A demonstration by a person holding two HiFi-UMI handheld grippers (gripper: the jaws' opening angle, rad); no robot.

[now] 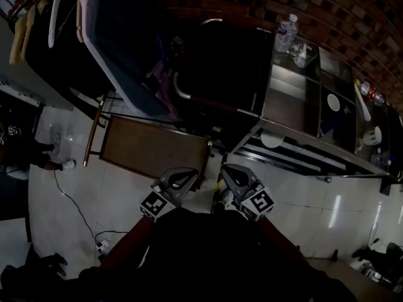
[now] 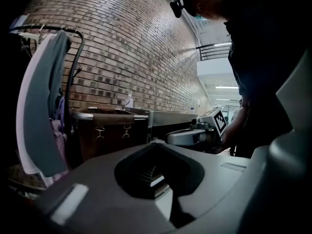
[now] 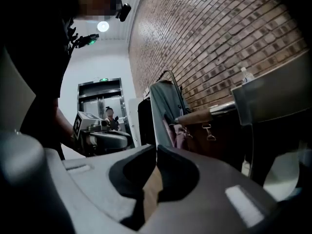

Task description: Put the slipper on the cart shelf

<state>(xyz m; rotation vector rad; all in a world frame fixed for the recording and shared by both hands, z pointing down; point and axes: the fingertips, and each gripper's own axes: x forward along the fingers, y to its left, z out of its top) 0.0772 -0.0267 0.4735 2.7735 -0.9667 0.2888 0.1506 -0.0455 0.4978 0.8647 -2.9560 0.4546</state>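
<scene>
Currently both closed, empty: left tool [image 2: 155, 144], right tool [image 3: 156, 149]. Slipper not discernible in any view. Cart [image 1: 151, 148] sits just beyond them, far-left; head view shows its top, gripper views its brown side.

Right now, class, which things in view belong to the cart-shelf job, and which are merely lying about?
Job: brown cart; left gripper and right gripper, both shut and empty. No slipper in view.
Lying about: water bottle; hanging clothes; floor cable; steel counter.
</scene>
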